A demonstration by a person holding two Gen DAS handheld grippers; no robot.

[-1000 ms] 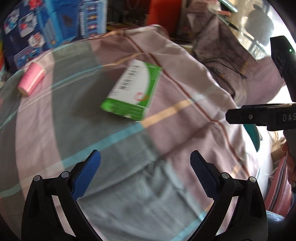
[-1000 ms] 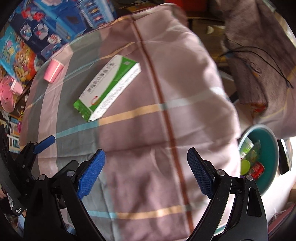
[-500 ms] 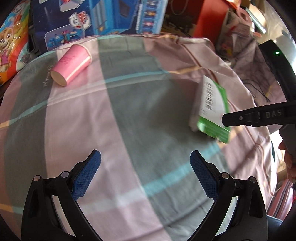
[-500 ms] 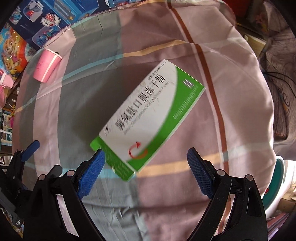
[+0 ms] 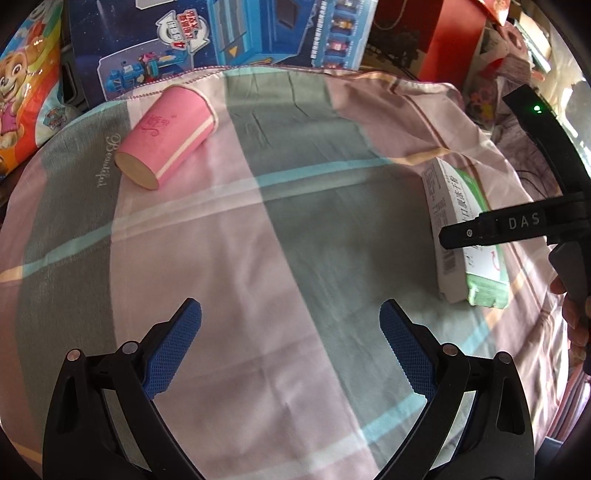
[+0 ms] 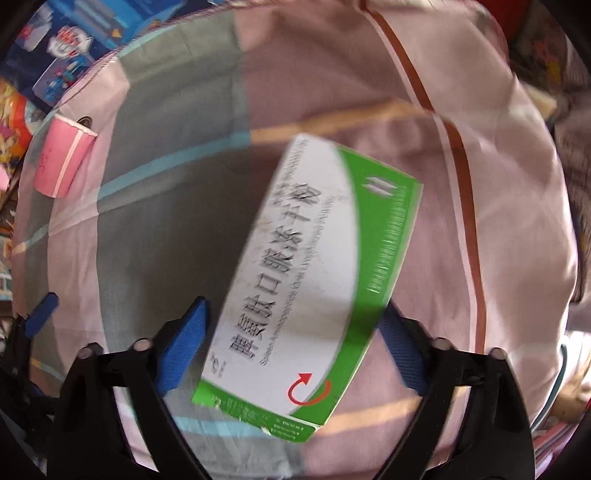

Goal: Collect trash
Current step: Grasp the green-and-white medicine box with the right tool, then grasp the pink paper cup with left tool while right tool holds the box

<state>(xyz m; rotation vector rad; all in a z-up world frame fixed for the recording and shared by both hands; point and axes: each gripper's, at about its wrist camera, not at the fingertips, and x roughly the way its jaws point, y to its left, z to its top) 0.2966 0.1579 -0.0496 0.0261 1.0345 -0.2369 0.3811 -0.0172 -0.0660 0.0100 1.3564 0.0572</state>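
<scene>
A green and white medicine box [image 6: 314, 280] lies flat on the plaid cloth. My right gripper [image 6: 295, 343] is open, with the near end of the box between its blue pads; contact is unclear. The box also shows at the right in the left wrist view [image 5: 465, 236], partly behind the right gripper's black body [image 5: 517, 221]. A pink paper cup [image 5: 166, 136] lies on its side at the far left; it also shows in the right wrist view [image 6: 62, 158]. My left gripper [image 5: 291, 347] is open and empty above the cloth, well short of the cup.
The plaid cloth [image 5: 258, 240] covers a round table. Blue toy boxes [image 5: 221, 33] and a cartoon-dog package [image 5: 26, 85] stand beyond the far edge. A red box [image 5: 454, 40] and clutter sit at the back right.
My right gripper has closed in on the medicine box, which now sits between its pads. My left gripper has swung left and nearer the pink cup.
</scene>
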